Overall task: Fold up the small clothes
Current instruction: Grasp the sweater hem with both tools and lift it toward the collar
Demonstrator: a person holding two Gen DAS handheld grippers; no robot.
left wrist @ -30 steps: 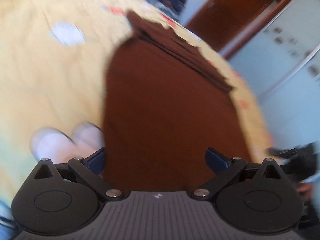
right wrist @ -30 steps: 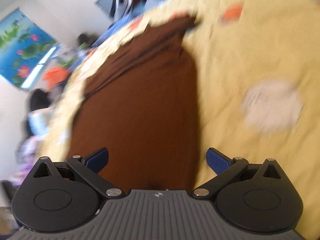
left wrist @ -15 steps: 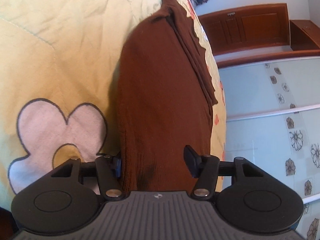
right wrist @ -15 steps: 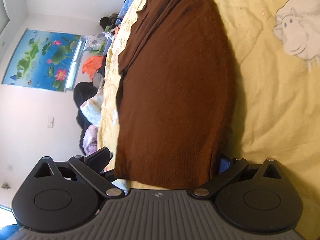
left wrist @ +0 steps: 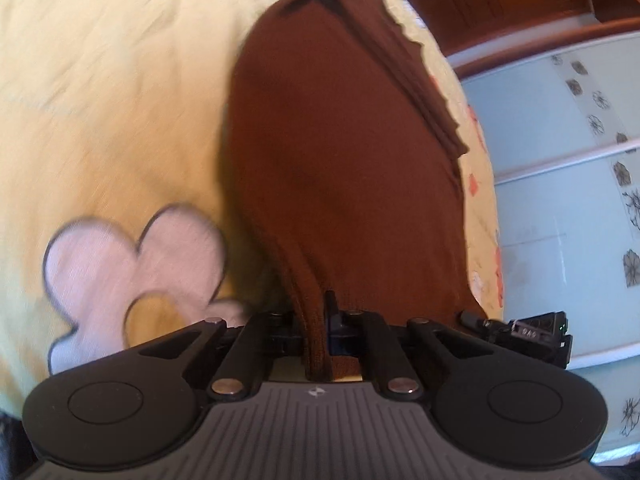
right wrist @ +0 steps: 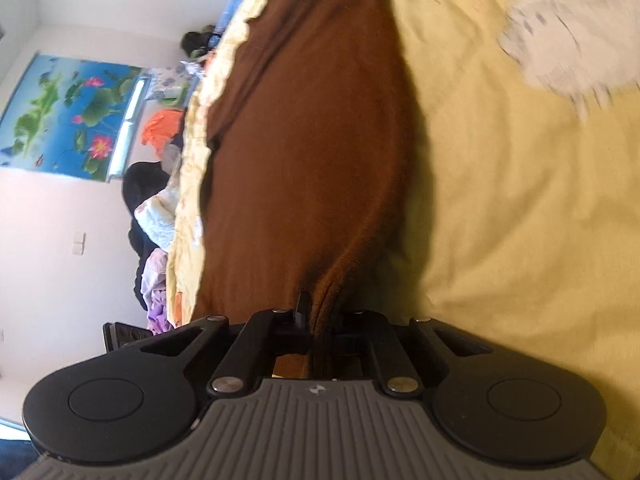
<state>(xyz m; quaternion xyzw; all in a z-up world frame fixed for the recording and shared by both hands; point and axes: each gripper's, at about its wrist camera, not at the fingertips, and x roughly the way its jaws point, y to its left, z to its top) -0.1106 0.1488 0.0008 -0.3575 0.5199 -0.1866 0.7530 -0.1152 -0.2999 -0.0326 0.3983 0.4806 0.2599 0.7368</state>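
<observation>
**Both grippers clamp the near hem of a brown sweater on a bed**

A brown knit sweater [left wrist: 340,152] lies flat and lengthwise on a yellow quilt [left wrist: 112,112] covering a bed. It stretches away from both cameras, with its far end bunched into narrow pleats near the quilt's scalloped edge. A pale flower patch [left wrist: 132,264] on the quilt sits just left of the sweater in the left wrist view. A white sheep-like patch [right wrist: 568,32] shows well to the right in the right wrist view.

The left gripper [left wrist: 320,320] has just been closing, and its fingers are now clenched on a ridge of the sweater's ribbed hem, which stands up between them. The right gripper [right wrist: 316,320] has likewise just been closing and pinches another gathered fold of the same hem. The left gripper holds the corner by the flower patch; the right gripper holds the corner on the sheep side. The cloth rises slightly toward each grip.

The step in hand looks like the grasp that begins a fold. The next move probably calls for lifting both corners together, keeping the hem taut and level, then carrying it toward the far end so the sweater doubles over without dragging or twisting.
</observation>
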